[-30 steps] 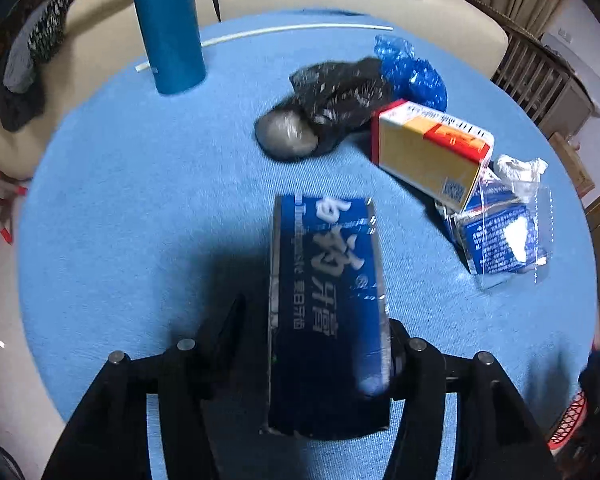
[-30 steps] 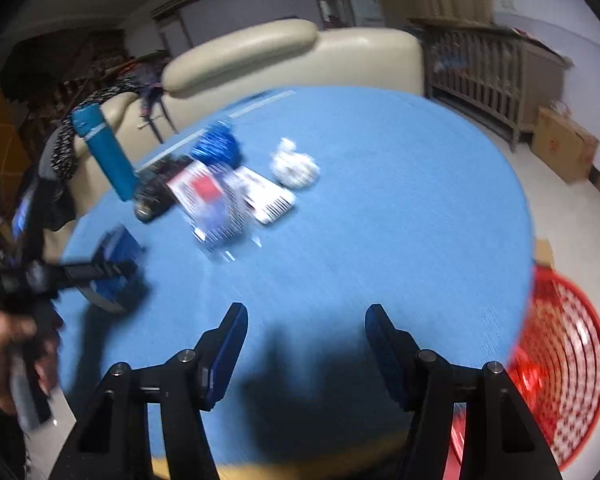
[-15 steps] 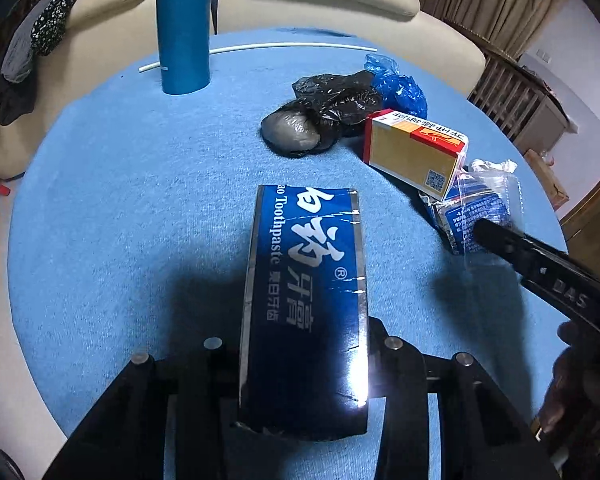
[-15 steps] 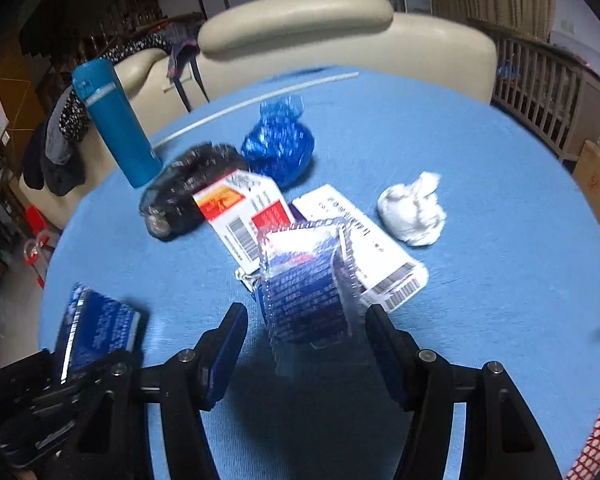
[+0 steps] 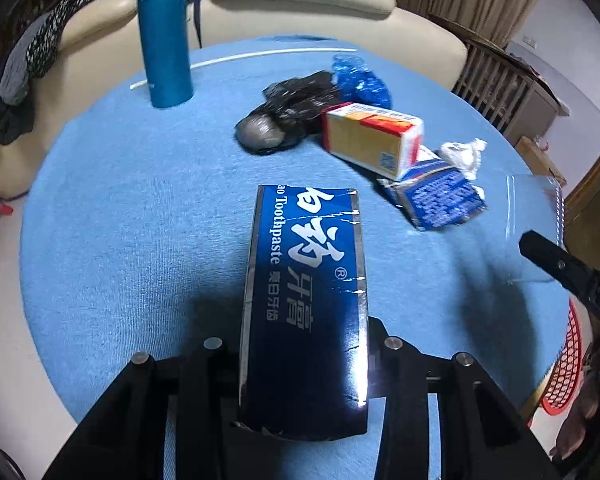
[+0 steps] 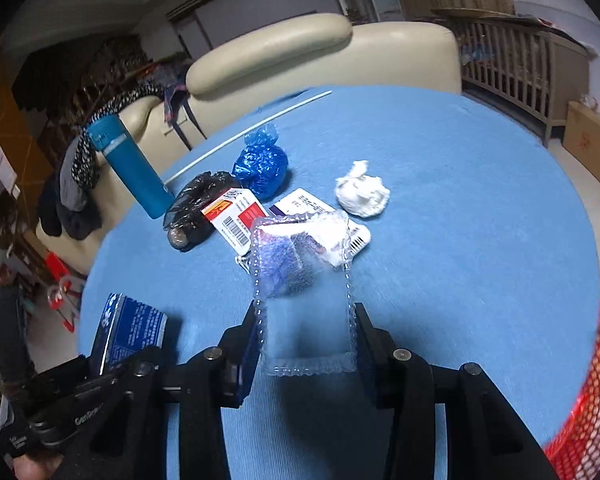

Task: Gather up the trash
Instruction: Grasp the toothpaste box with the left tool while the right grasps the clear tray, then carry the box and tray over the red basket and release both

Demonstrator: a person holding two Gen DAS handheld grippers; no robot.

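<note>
Round blue-clothed table (image 6: 440,200) before a cream sofa (image 6: 300,44), with a teal bottle (image 6: 130,166) near its far left edge and, toward its middle, a heap of black bag (image 5: 288,112), blue bag (image 6: 262,164), red-and-yellow box (image 5: 374,138) and crumpled tissue (image 6: 362,194). Left gripper (image 5: 304,344) narrowed and clamped on a dark blue toothpaste box (image 5: 306,300), lifted over the near edge. Right gripper (image 6: 308,336) closing, clear plastic wrapper (image 6: 304,292) pinched between its jaws, above the near edge, beside a red mesh basket (image 6: 592,408).
</note>
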